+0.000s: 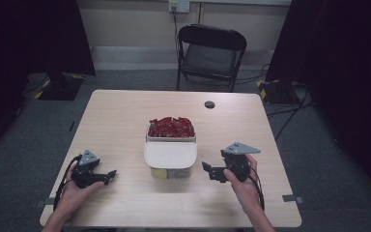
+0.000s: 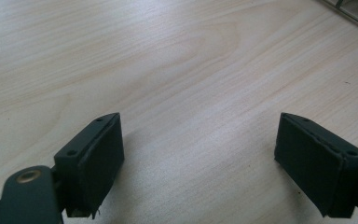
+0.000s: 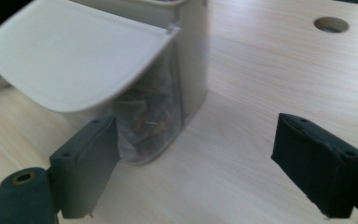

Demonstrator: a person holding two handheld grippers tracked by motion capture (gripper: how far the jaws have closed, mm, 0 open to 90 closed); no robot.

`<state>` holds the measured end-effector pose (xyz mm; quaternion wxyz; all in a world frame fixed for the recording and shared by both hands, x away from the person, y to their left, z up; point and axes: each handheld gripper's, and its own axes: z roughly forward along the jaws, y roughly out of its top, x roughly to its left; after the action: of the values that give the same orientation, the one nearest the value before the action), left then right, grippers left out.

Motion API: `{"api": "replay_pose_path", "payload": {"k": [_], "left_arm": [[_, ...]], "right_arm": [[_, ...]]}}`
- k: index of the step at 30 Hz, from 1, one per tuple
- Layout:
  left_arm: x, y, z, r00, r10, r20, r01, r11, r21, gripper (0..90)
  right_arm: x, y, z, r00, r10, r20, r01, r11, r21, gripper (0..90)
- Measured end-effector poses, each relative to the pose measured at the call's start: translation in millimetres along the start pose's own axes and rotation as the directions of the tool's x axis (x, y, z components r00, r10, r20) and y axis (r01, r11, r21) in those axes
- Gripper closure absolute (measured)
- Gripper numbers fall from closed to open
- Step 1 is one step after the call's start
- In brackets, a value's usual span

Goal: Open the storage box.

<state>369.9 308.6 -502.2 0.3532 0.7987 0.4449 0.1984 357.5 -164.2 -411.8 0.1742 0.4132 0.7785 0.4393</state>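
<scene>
From above, the container sits mid-counter between both empty tongs, lid flapped toward the person for access; the left tongs gape over bare wood; the right tongs gape beside its lid.

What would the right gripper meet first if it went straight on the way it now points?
Probably the clear container under its white lid: the right gripper, jaws open and empty, points toward its lower corner, though its centre line may pass just beside it.

White container, red packets, pale wood-grain table, black claws
</scene>
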Motion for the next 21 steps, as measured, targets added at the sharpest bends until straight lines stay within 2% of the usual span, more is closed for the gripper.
{"api": "replay_pose_path", "payload": {"k": [5,7,21], "left_arm": [[0.0,0.0,0.0,1.0000,0.000,0.001,0.000,1.0000,0.000,15.1],[0.0,0.0,0.0,1.0000,0.000,0.001,0.000,1.0000,0.000,15.2],[0.0,0.0,0.0,1.0000,0.000,0.000,0.000,1.0000,0.000,15.1]], "right_arm": [[12.3,-0.3,6.2,0.9990,-0.017,-0.041,0.016,1.000,-0.015,14.3],[16.6,-1.7,10.1,0.9984,-0.034,-0.046,0.034,0.999,0.008,14.3],[31.2,-6.8,31.5,0.9952,-0.057,-0.079,0.062,0.997,0.056,14.4]]}}
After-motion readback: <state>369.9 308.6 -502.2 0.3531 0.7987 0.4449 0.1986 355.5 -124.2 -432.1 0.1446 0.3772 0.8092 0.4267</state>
